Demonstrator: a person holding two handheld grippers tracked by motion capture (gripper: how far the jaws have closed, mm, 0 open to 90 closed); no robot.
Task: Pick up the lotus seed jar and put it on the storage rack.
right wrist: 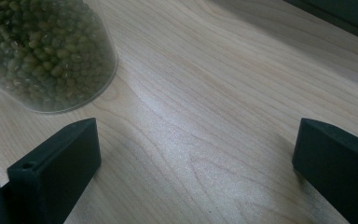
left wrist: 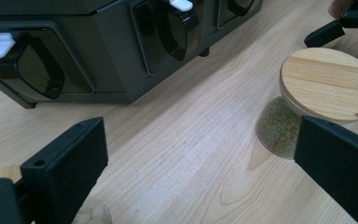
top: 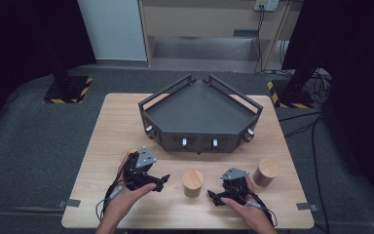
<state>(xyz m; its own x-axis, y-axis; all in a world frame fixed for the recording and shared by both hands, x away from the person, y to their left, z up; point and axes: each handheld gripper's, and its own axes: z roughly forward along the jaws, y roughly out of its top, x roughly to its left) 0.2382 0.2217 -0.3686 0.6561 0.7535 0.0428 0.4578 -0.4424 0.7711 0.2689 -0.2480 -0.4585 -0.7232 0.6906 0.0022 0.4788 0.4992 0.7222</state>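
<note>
Two tongs, left tongs [top: 161, 181] and right tongs [top: 213, 197], stand wide and empty at lower centre; bean jar [top: 193, 183] waits between them on the table [top: 117, 126]; nothing grasped yet, dark tray [top: 199, 105] empty.

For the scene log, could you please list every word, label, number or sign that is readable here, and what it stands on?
No readable text: the jar with its wooden lid, the dark tray rack and the table bear no lettering.
Black and yellow hazard stripes, no words, mark the stand bases on the floor.
</note>
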